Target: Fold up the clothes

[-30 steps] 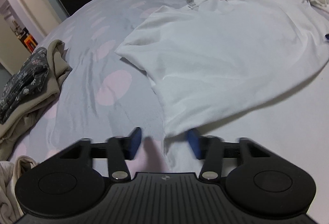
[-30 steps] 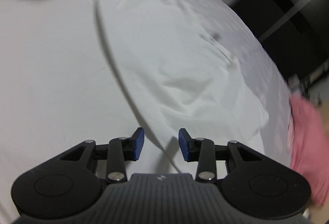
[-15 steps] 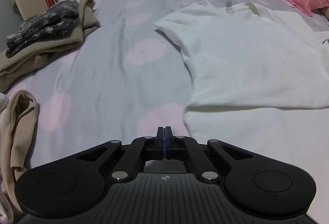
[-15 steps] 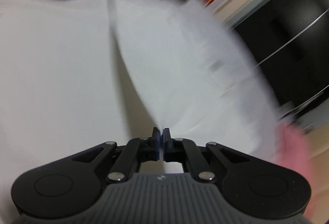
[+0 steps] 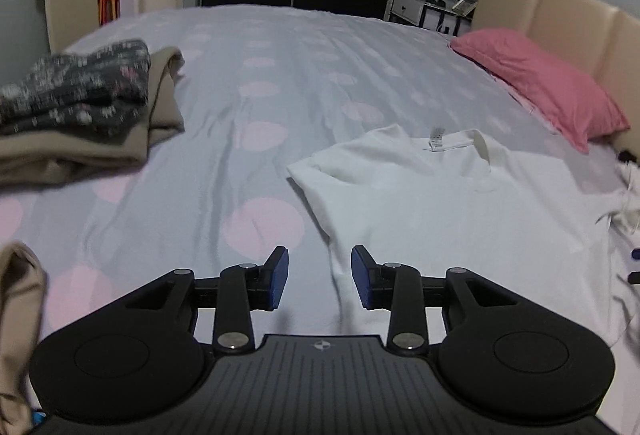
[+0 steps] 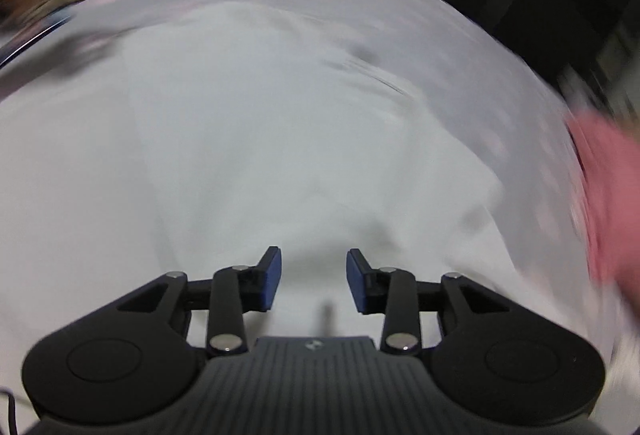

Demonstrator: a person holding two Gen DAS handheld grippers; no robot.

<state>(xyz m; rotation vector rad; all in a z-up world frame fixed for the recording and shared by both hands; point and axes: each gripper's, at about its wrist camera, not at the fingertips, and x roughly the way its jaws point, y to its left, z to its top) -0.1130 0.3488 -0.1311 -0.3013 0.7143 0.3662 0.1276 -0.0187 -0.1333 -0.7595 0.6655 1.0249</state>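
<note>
A white T-shirt lies flat on the bed, collar and label toward the far side, one sleeve folded in at the left. My left gripper is open and empty, just above the shirt's near left edge. In the right wrist view, which is motion-blurred, the same white shirt fills the frame. My right gripper is open and empty, just above the white fabric.
A lilac bedspread with pink dots covers the bed. A stack of folded beige and dark patterned clothes sits at the left. A pink pillow lies by the headboard at right. More white garments lie at the far right edge.
Both grippers were shut on the shirt's edge half a second ago and are now open and empty. The shirt lies flat. The left camera has tilted up, showing more of the room.
</note>
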